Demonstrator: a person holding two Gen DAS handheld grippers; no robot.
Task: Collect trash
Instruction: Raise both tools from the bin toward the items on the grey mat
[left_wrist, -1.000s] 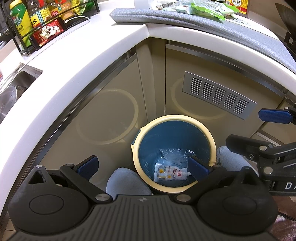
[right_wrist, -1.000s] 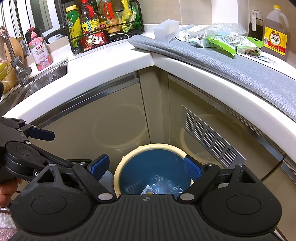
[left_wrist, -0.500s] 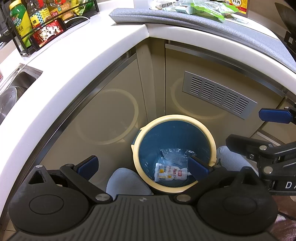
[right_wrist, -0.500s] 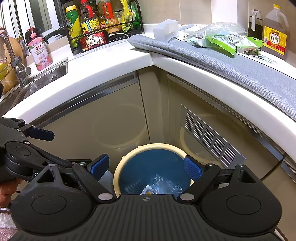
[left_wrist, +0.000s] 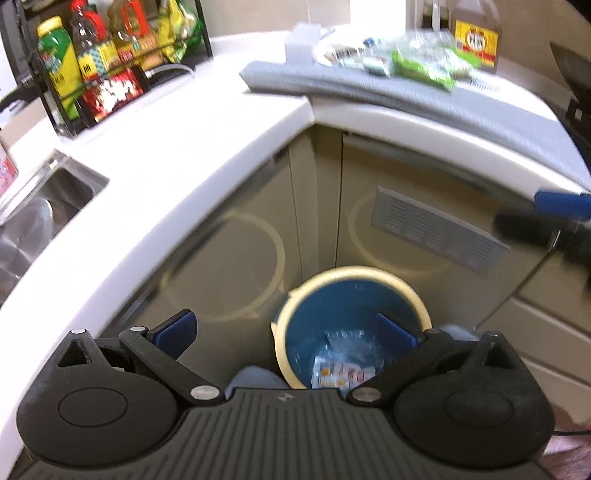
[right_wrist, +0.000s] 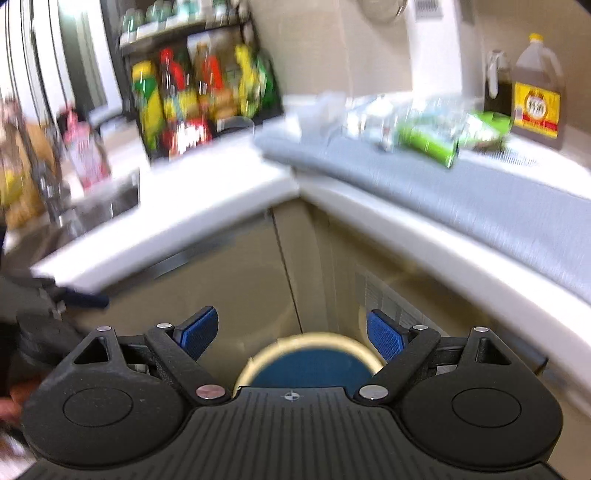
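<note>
A blue bin with a cream rim (left_wrist: 399, 284) stands on the floor in the cabinet corner; its rim also shows in the right wrist view (right_wrist: 314, 338). Plastic wrappers (left_wrist: 340, 369) lie at its bottom. My left gripper (left_wrist: 286, 328) is open and empty above the bin. My right gripper (right_wrist: 293, 334) is open and empty, higher up; it shows at the right edge of the left wrist view (left_wrist: 561, 210). A pile of green and clear wrappers (right_wrist: 424, 129) lies on the grey mat (right_wrist: 498, 192) on the counter, also in the left wrist view (left_wrist: 413, 59).
White L-shaped counter (left_wrist: 177, 155) with a sink (left_wrist: 48, 199) at the left and a rack of bottles (left_wrist: 107, 66) behind. A brown bottle (right_wrist: 537, 96) stands beside the trash pile. A vent grille (left_wrist: 436, 229) is in the cabinet door.
Both grippers have risen and tilted up from the bin toward the counter. Both views are now blurred from motion. The bin sits lower in both views.
</note>
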